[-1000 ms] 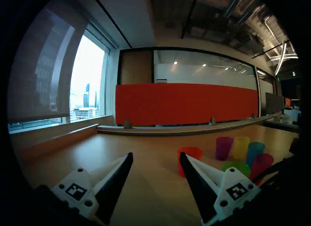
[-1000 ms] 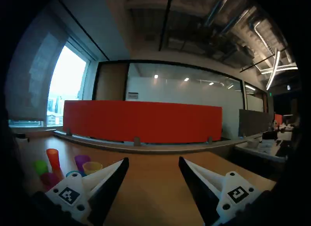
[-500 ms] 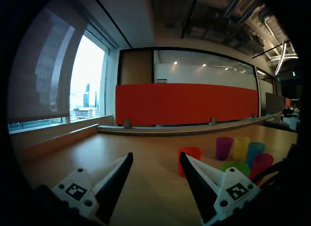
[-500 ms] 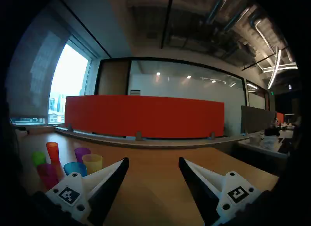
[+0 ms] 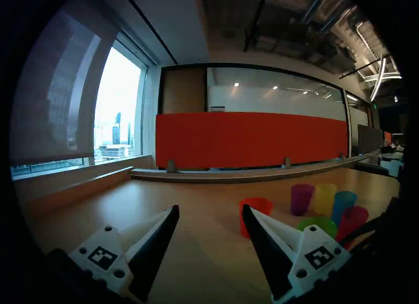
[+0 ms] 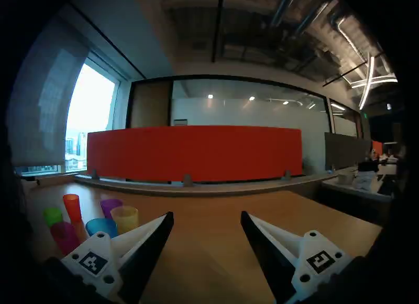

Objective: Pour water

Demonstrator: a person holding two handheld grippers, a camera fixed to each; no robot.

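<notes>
Wooden table (image 5: 209, 246) in an office, red partition (image 5: 251, 139) behind it, window (image 5: 118, 115) at 9 o'clock. The left hand-held gripper (image 5: 210, 209) hovers wide open and empty; the red cup (image 5: 255, 212) stands at 5 o'clock behind one finger, with the purple cup (image 5: 301, 198), yellow cup (image 5: 324, 198), blue cup (image 5: 343, 204), green cup (image 5: 318, 224) and pink cup (image 5: 353, 220) clustered at 4 o'clock. The right hand-held gripper (image 6: 207, 215) is also wide open and empty, the cups at 8 o'clock in its view.
</notes>
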